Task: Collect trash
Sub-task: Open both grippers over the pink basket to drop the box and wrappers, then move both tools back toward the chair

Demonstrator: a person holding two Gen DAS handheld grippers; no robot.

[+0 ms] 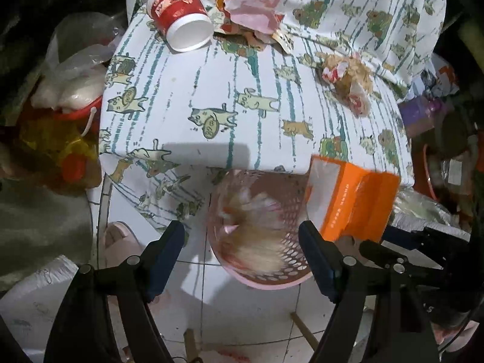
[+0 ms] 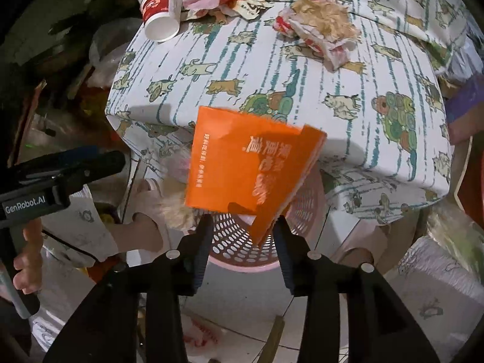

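Observation:
My left gripper (image 1: pixel 242 239) stands open over a pink perforated basket (image 1: pixel 266 284) on the floor, nothing between its fingers. Blurred pale wrappers (image 1: pixel 257 230) lie inside the basket. An orange carton (image 2: pixel 251 166) hangs tilted over the basket (image 2: pixel 242 264). Its lower corner sits between the parted fingers of my right gripper (image 2: pixel 243 233), close to the right pad, with a gap on the left side. On the cat-print tablecloth (image 1: pixel 211 84) behind lie a tipped red-and-white paper cup (image 1: pixel 178 15), pink wrappers (image 1: pixel 254 12) and a crumpled greasy wrapper (image 1: pixel 348 81).
A red bucket (image 1: pixel 75 112) with plastic bags and a yellow bottle (image 1: pixel 60 148) stand left of the table. A slippered foot (image 1: pixel 121 242) is beside the basket. Purple packaging (image 1: pixel 423 115) and foil bags crowd the right side. White sacks lie on the tiled floor.

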